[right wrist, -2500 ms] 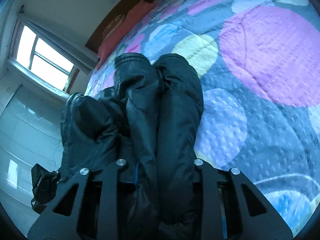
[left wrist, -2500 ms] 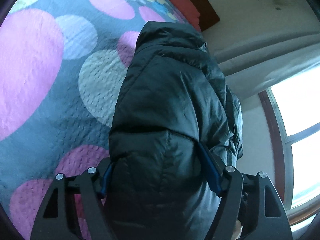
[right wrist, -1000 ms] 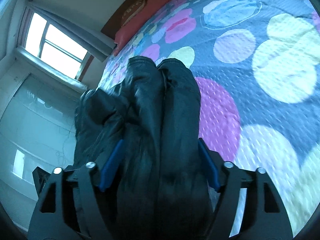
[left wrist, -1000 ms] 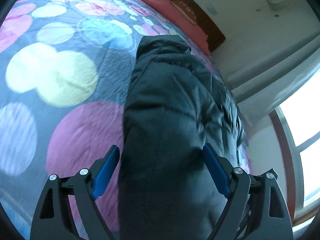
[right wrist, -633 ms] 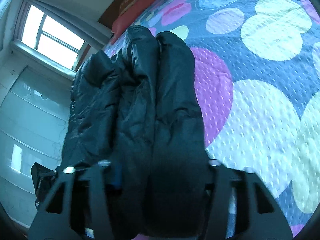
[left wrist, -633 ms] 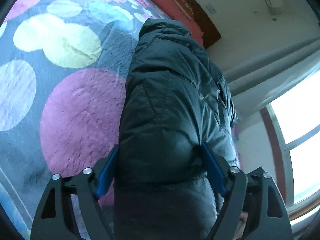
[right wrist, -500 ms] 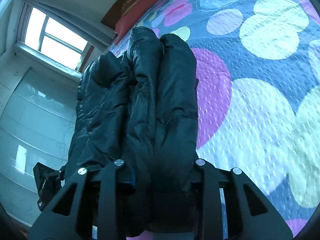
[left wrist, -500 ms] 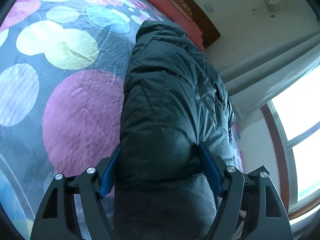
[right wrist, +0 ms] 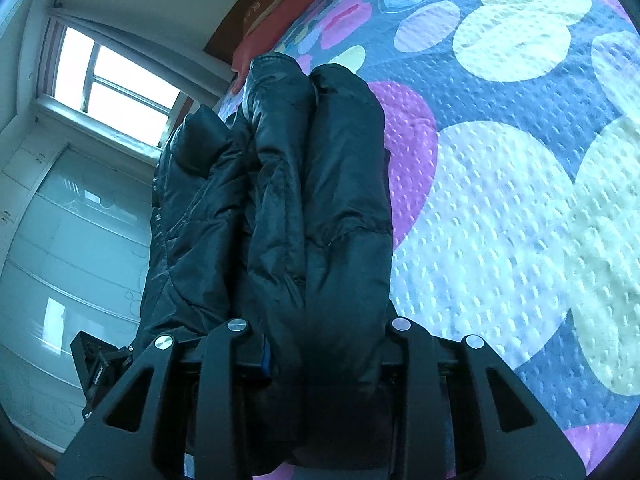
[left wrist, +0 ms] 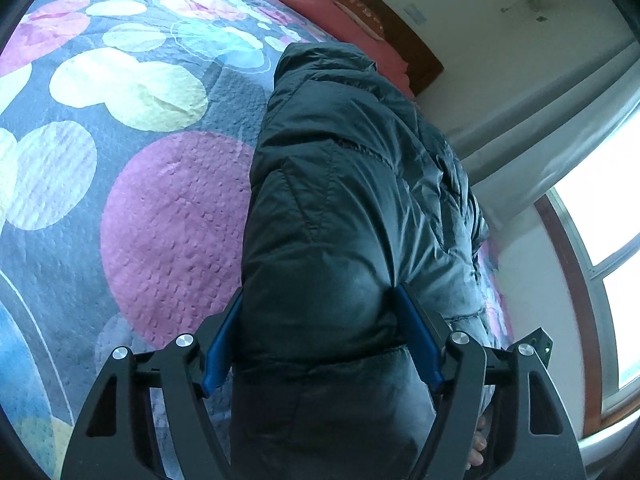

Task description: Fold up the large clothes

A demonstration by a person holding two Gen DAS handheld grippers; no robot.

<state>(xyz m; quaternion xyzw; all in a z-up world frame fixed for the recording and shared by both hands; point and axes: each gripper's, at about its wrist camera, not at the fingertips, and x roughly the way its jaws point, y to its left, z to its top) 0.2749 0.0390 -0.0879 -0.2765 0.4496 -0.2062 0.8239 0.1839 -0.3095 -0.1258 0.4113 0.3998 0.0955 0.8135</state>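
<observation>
A black puffer jacket (left wrist: 340,160), folded into a thick bundle, lies lengthwise on the dotted bedspread (left wrist: 160,220). My left gripper (left wrist: 320,292) is shut on the near end of one side, and its blue pads (left wrist: 416,332) dent the padding. In the right wrist view the same jacket (right wrist: 320,160) shows as two stacked rolls, with a looser fold to their left. My right gripper (right wrist: 320,332) is shut on those rolls. Fabric bulges over its jaws and hides the pads except a blue sliver (right wrist: 266,356).
The bedspread (right wrist: 500,220) stretches wide beside the jacket. A red pillow (left wrist: 340,8) and a brown headboard (left wrist: 400,28) lie at the far end. A window (right wrist: 112,76), curtain and glass-fronted wardrobe (right wrist: 60,240) stand on the jacket's other side. Fingertips of a hand (left wrist: 478,440) show at the left gripper's edge.
Both pairs of jaws have closed onto the jacket; the right pair squeezed in much further. The bundle has shifted a little across the bed and sunk slightly.
</observation>
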